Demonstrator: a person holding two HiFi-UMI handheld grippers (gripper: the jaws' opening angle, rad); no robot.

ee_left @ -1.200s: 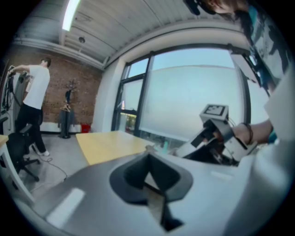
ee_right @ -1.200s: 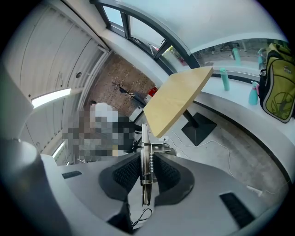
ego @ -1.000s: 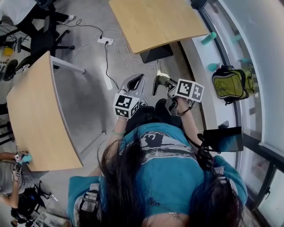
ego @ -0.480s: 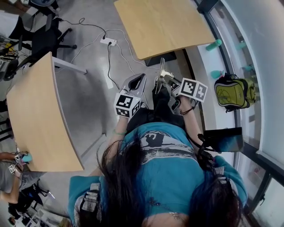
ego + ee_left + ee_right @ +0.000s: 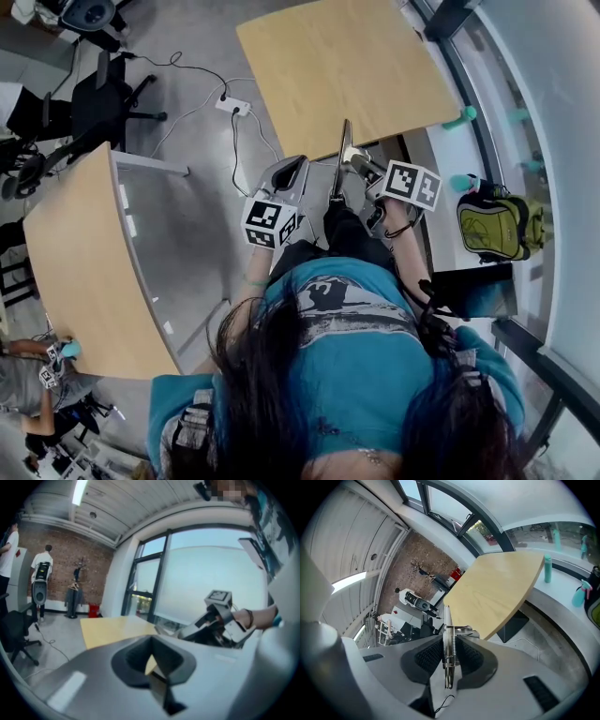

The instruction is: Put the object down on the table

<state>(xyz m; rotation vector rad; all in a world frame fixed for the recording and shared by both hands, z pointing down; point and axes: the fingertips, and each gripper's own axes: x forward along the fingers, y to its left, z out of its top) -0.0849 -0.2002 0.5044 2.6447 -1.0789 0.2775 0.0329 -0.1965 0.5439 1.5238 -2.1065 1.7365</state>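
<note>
Although the jaws of the right tool (image 5: 449,665) are not fully closed, they are pressed on a thin metal object (image 5: 448,639), which is pinched edge-on between the ribbed pads. A coiled spring and a small bracket are carried on its flat blade. In the head view the object (image 5: 343,157) is held upright in front of the person, its far end seen against the near edge of the pale wooden tabletop (image 5: 347,66). Whether it is already over the wood cannot be told. The left tool (image 5: 152,663) is held just to the left, its jaws brought together on nothing. The object is judged to be light, stiff and smooth, so some sliding or pivoting is to be expected in a pinch taken on bare metal. A hold near the spring and bracket, where it is thickest, is judged the surest. Being so thin, it is better laid flat on the tabletop than stood on edge, from which it would probably topple.
</note>
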